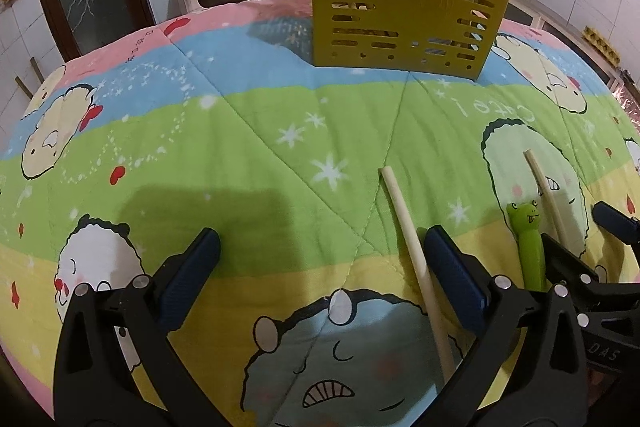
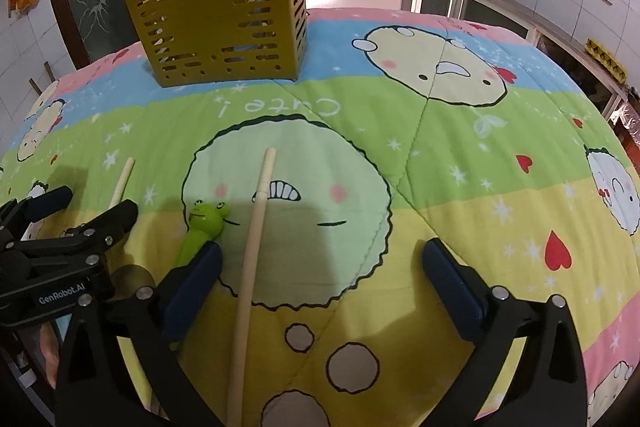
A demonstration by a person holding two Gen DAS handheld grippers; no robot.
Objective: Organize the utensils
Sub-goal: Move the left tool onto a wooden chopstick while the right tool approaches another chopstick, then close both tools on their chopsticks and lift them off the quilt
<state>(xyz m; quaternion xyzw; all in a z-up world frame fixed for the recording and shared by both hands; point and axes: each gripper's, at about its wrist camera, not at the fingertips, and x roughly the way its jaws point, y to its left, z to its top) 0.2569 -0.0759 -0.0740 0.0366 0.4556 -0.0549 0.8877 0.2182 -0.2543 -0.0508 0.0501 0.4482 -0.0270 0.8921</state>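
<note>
On the cartoon-print quilt [image 2: 460, 155] we have two pale chopsticks and a green frog-headed utensil [image 2: 202, 227] lying loose, all near our grippers. The olive slotted utensil holder [image 2: 224, 15] stands upright at the far side, well apart from them, with a few pale sticks already poking out of its top.

Right gripper [image 2: 324, 267]: jaws spread wide, nothing gripped. One chopstick [image 2: 256, 227] lies on the quilt between its fingers, closer to the left pad [image 2: 192, 291], no contact that we can see. The frog utensil sits just outside that same pad, touching or nearly so; can't tell which.

Left gripper [image 1: 320, 267]: also released, empty. The second chopstick [image 1: 408, 227] lies just inside its right finger [image 1: 456, 275], seemingly brushing the pad, not pinched.

Step in hand, as we judge it: picking up the next piece to drop into the holder. Some items look sorted, three remain out.

Next move for the right side: centre the jaws over the chopstick, lower onto the quilt, close across the thin shaft. Risks: soft quilt lets the stick roll or sink, and the frog utensil next to the pad may get nudged. Then lift, tilt upright, carry to the holder's open top.
</note>
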